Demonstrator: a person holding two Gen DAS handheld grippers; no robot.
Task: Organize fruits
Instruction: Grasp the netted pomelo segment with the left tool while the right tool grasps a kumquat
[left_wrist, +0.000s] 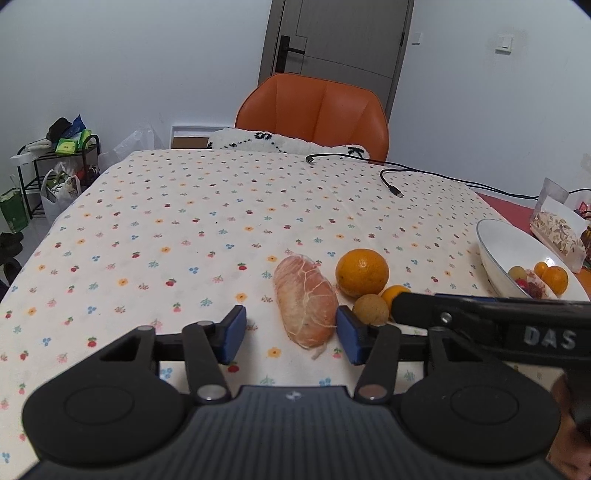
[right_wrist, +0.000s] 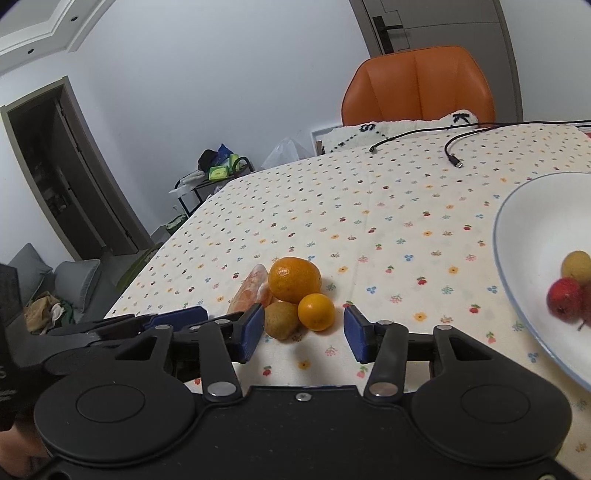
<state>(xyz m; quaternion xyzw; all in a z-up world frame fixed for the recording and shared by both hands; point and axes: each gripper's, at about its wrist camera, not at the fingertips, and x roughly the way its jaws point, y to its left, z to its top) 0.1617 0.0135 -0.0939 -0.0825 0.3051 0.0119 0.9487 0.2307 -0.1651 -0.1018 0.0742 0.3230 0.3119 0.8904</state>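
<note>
Your left gripper gapes around the peeled pomelo segment on the tablecloth, soft and tearable, so pinch mid-body gently; right gripper, jaws apart, faces the small orange.

We see a cream cloth dotted with small red, blue and orange flowers, a pink peeled fruit (veined white), an orange, a white bowl rimmed blue, and blue-padded black tongs.
</note>
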